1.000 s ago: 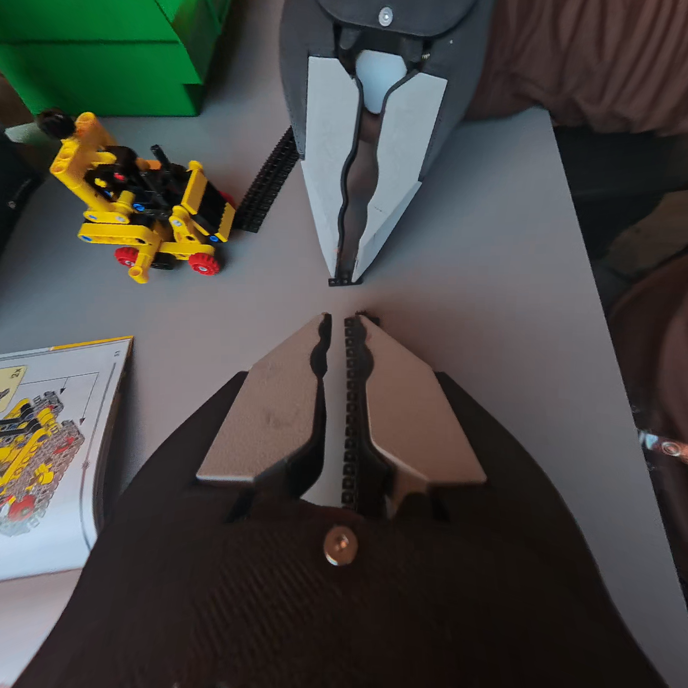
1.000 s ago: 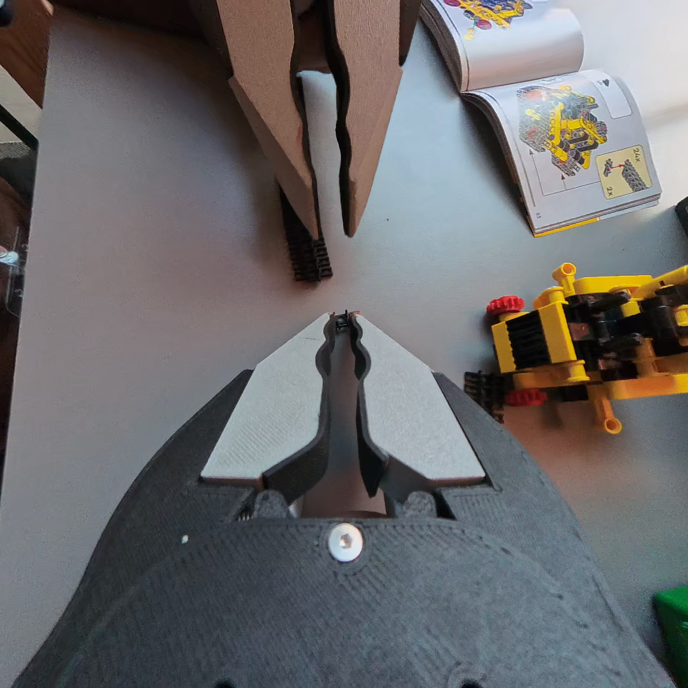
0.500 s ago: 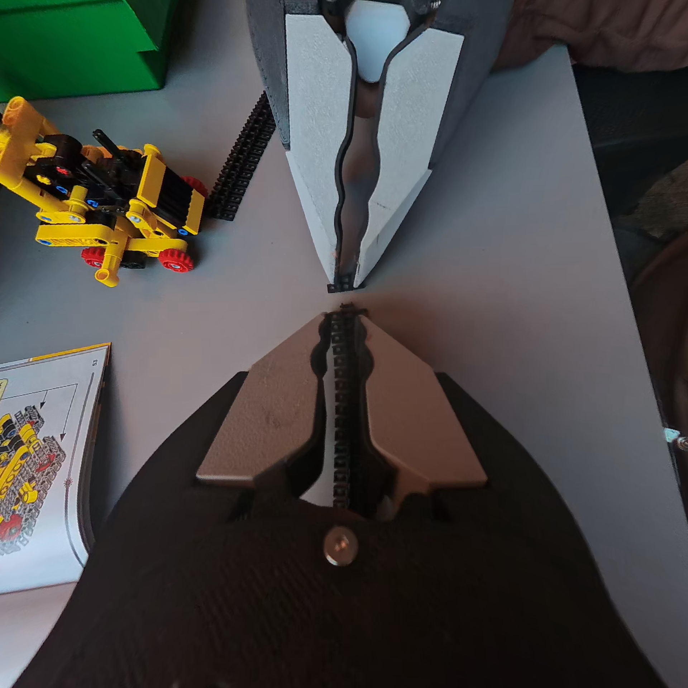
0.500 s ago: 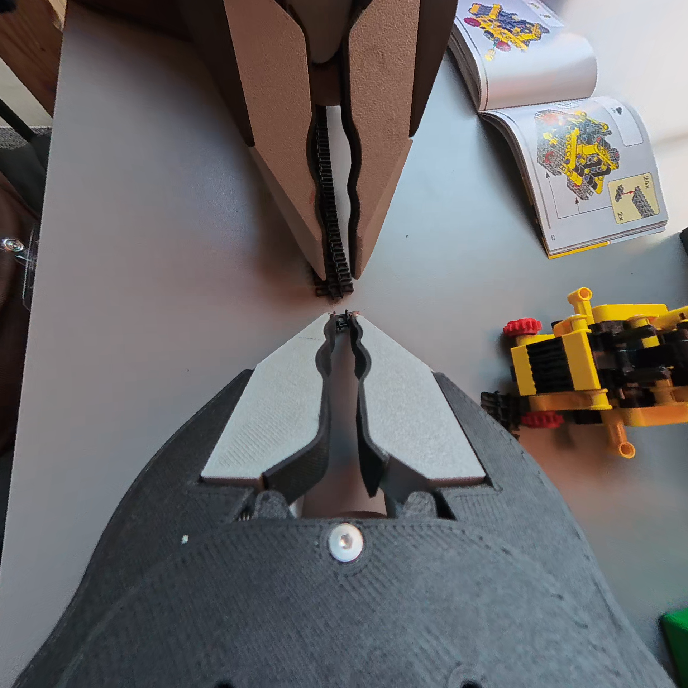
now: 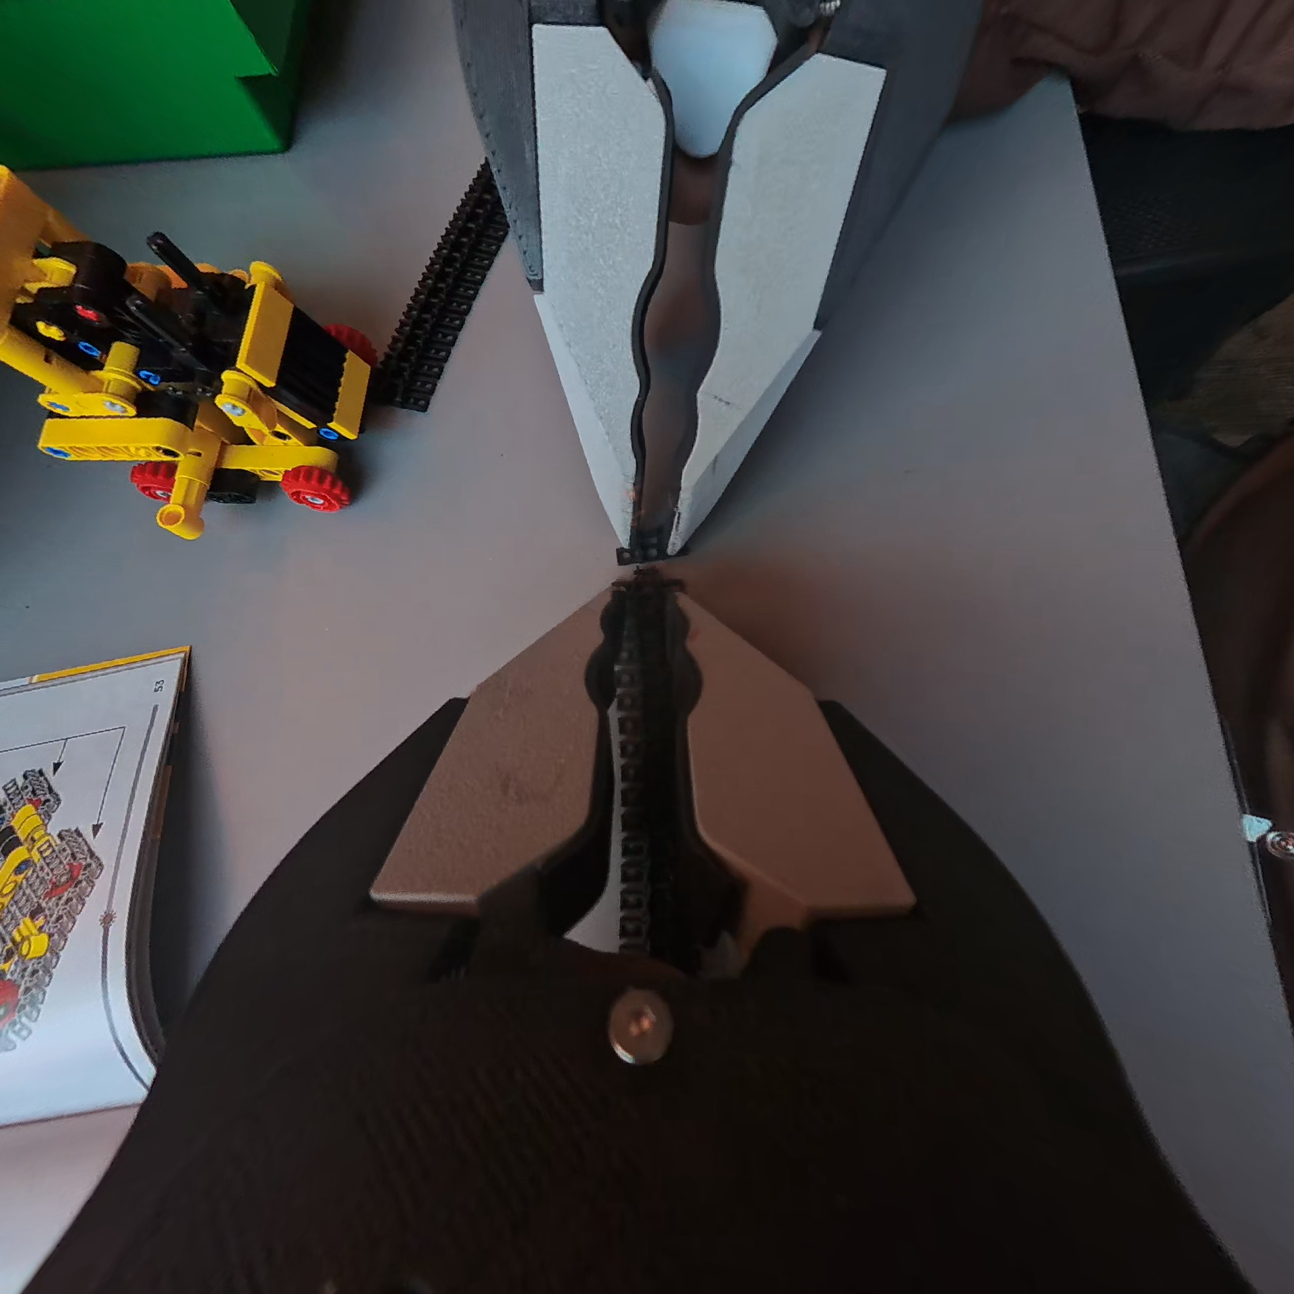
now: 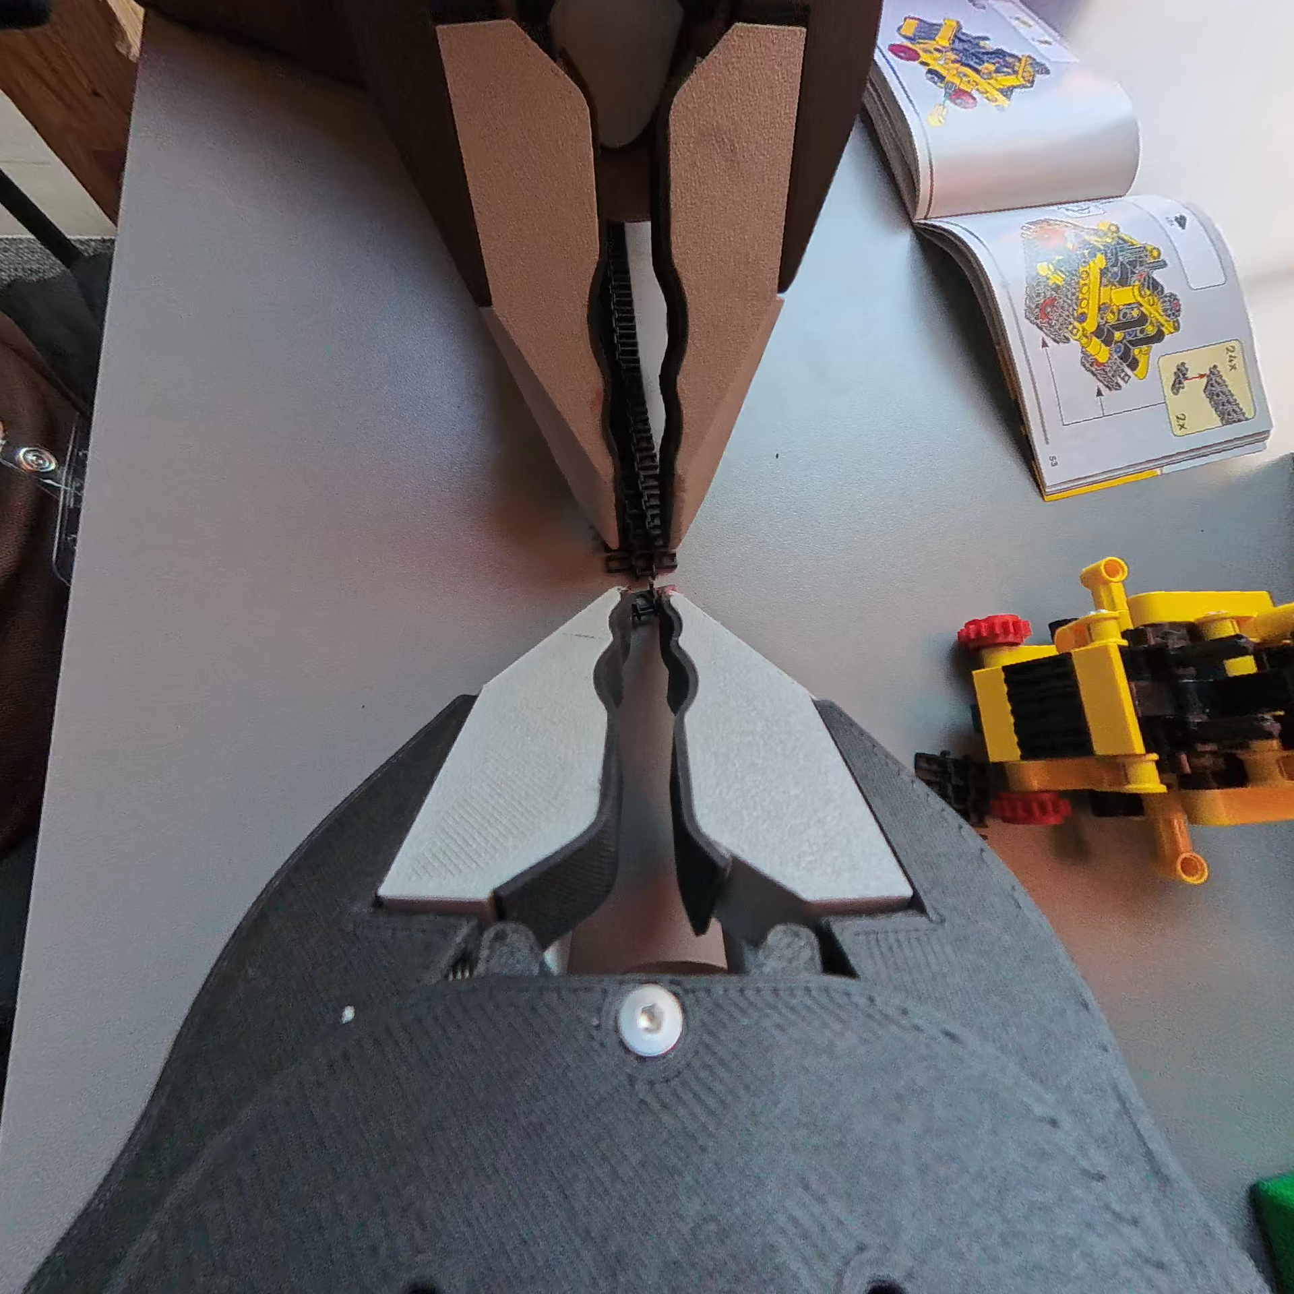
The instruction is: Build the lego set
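The left gripper (image 5: 643,595), clamped on a black track strip (image 5: 634,791), has closed in on the right gripper (image 6: 648,603) pinching one link (image 6: 643,608), tips nearly touching, well clear of the yellow model (image 5: 189,378), ready to snap together.

The two tools meet tip to tip mid-surface (image 5: 910,560). On the left tool's left stand the yellow lego bulldozer (image 5: 189,378), a loose black track strip (image 5: 448,294), an instruction booklet (image 5: 77,861) and a green box (image 5: 140,70); the other side lies bare to the edge.
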`<control>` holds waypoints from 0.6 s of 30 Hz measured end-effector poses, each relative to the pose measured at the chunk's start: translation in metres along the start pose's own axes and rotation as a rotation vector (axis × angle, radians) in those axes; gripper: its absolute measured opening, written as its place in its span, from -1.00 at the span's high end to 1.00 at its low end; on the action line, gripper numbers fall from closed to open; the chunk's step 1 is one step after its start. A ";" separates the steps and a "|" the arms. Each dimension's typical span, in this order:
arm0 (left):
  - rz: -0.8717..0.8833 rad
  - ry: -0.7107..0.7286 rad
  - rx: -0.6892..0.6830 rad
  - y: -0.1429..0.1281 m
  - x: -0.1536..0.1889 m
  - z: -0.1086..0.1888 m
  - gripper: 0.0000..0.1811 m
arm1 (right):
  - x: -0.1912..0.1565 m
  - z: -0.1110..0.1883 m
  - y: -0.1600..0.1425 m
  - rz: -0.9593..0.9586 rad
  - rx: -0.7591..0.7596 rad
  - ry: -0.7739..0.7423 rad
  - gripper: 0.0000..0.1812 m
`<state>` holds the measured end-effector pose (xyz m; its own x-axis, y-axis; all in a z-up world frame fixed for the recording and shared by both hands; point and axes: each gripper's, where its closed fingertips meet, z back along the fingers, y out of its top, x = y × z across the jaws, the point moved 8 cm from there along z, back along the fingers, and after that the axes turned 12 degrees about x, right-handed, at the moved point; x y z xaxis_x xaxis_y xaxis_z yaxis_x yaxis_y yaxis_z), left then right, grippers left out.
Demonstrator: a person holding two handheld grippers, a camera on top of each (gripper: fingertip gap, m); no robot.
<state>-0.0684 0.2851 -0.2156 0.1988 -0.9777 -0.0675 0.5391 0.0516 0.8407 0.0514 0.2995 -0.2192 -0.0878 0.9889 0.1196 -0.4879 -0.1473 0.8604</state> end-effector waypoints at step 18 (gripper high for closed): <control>0.014 -0.005 0.001 0.002 0.000 0.000 0.96 | -0.001 -0.001 0.001 0.015 -0.001 -0.010 0.95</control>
<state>-0.0676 0.2855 -0.2140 0.2020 -0.9779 -0.0534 0.5355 0.0647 0.8421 0.0501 0.2981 -0.2193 -0.0866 0.9867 0.1377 -0.4872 -0.1625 0.8580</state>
